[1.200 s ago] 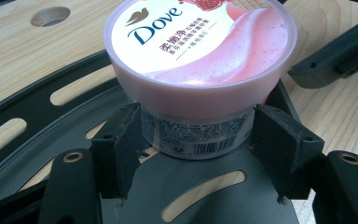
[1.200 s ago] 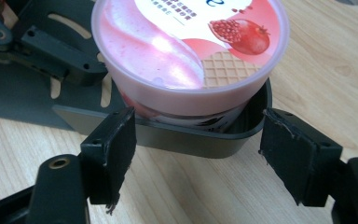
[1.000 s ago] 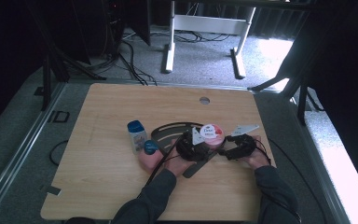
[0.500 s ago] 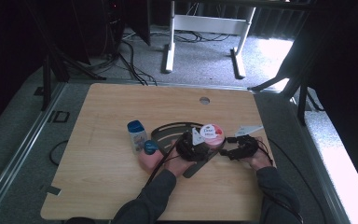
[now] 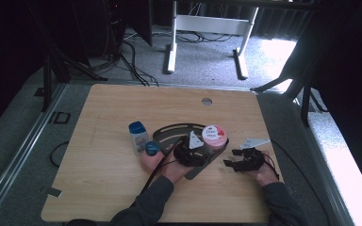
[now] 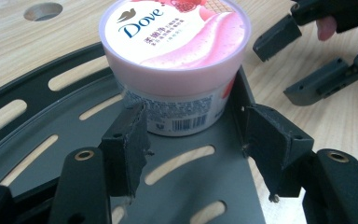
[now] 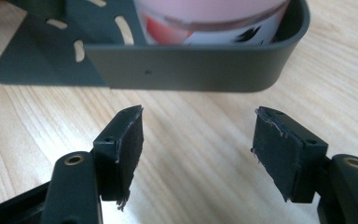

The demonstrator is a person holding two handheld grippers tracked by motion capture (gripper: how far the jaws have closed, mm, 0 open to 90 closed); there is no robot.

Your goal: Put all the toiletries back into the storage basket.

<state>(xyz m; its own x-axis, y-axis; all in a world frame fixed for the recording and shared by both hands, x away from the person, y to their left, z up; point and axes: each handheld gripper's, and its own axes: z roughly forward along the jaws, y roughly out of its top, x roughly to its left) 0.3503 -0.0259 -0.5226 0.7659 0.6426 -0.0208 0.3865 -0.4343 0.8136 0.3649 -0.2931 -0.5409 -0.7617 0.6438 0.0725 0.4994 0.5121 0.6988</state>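
While the Dove tub (image 6: 175,60) stands in the dark slotted tray (image 6: 51,135) on the bench (image 5: 113,188), the left hand-held gripper (image 6: 196,135) brackets it, jaws closing but not yet touching; the right hand-held gripper (image 7: 198,149), empty, jaws narrowing, waits beside the tray. Next move, probably: squeeze, then lift.

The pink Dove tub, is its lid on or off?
On. The pink Dove tub stands upright in the dark slotted tray, and its printed lid sits flat and closed across the top.
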